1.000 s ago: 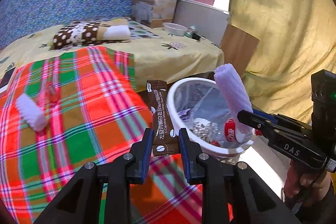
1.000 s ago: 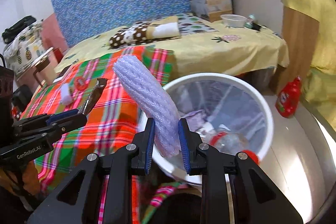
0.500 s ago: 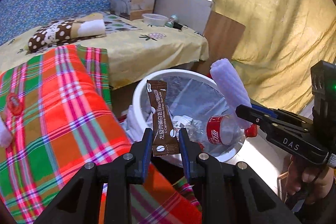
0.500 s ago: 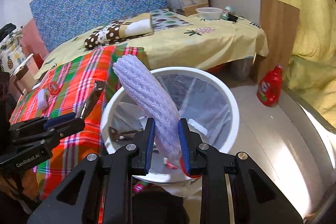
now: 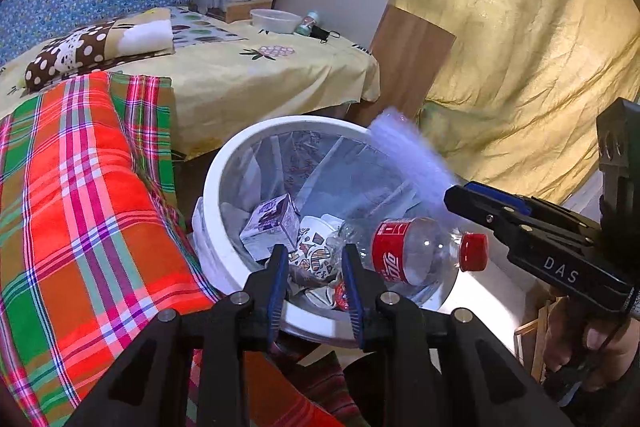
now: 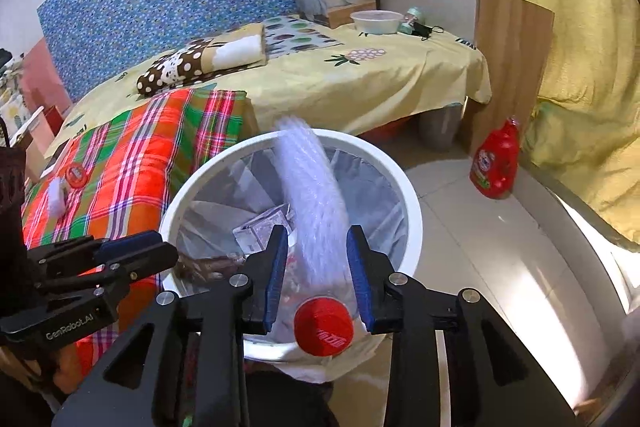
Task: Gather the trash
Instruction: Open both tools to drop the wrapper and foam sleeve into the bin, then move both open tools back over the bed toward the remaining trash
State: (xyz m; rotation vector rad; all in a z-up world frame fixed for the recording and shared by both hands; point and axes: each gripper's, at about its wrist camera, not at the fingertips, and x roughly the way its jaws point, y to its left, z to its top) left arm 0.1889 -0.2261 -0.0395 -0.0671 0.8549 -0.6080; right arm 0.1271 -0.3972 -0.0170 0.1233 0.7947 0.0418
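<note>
**Both grippers parted over the bin**

I see my left gripper (image 5: pixel 313 279) with fingers spread and nothing between them, above the white trash bin (image 5: pixel 208 187). My right gripper (image 6: pixel 316 271) is parted too; the blurred white foam roll (image 6: pixel 316 195) sits loose between its fingers, over the bin. Inside lie a plastic bottle (image 5: pixel 416 255), a small carton (image 5: pixel 270 227) and a paper cup (image 5: pixel 316 247). The plaid blanket (image 5: pixel 80 207) lies beside the bin.
</note>
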